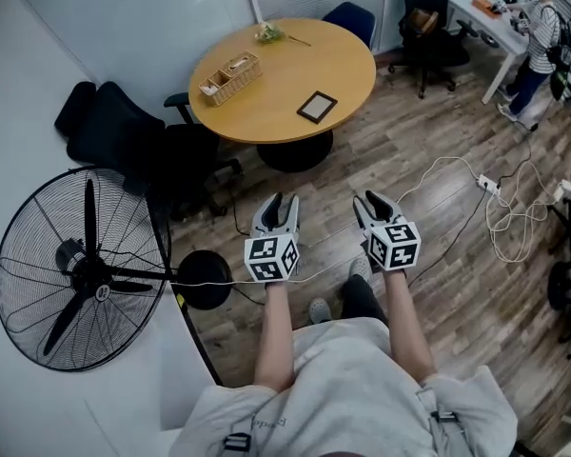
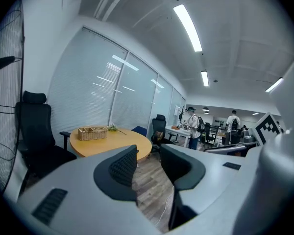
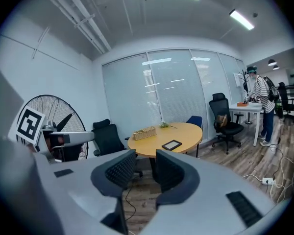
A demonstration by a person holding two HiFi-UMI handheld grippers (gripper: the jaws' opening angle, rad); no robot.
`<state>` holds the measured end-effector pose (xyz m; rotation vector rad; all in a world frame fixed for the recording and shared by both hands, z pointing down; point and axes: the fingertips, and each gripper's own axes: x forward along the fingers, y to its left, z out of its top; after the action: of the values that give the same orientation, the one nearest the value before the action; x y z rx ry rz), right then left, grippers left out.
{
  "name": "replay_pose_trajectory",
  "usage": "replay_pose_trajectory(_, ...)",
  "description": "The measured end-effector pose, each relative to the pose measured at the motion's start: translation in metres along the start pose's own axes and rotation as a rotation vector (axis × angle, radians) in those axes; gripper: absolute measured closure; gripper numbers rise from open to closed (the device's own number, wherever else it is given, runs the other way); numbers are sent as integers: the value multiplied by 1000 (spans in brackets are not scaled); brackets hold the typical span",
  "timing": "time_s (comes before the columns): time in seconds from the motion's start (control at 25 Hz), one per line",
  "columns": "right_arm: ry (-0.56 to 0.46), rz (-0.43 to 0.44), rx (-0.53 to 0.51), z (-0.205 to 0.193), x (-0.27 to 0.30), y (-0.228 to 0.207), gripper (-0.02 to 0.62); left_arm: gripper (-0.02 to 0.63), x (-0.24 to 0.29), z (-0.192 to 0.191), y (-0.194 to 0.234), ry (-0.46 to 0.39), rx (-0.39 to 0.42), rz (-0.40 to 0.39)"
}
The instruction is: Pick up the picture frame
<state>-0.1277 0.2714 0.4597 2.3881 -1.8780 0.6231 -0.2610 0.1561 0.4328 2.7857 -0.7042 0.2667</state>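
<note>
Office with a wood floor. The round table (image 1: 266, 112) ahead bears a wicker basket (image 1: 230, 76) and, rightward, the picture frame (image 1: 317, 107), lying flat. The left gripper (image 1: 279, 204) and right gripper (image 1: 369, 201) hang well short of it, jaws apart, nothing between.

Bright, even light from ceiling strip lights (image 2: 187, 27); both gripper views bend strongly and darken round every edge.

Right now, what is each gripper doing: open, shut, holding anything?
Left gripper: open, nothing between its jaws.
Right gripper: open, nothing between its jaws.
</note>
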Motion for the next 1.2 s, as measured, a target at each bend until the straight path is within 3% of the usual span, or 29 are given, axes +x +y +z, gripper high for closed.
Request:
replay_pose_trajectory(0.12,4,10,7,3,11,-11,442,417,12,0,3,11,10,25)
replay_pose_trajectory(0.24,25,45,15,6,25,-17,370,391,23,4,7,11,-1,46)
replay_pose_trajectory(0.4,35,68,50,15,41,-34,365,374,41,10,11,31,-6,83)
replay_pose_trajectory(0.6,22,85,68,38,65,-60,364,359,74,36,13,39,47,102)
replay_pose_trajectory(0.88,10,108,73,71,92,-108,364,359,116,51,11,29,33,137)
replay_pose_trajectory(1.2,45,157,51,74,124,-134,364,360,143,54,21,16,22,201)
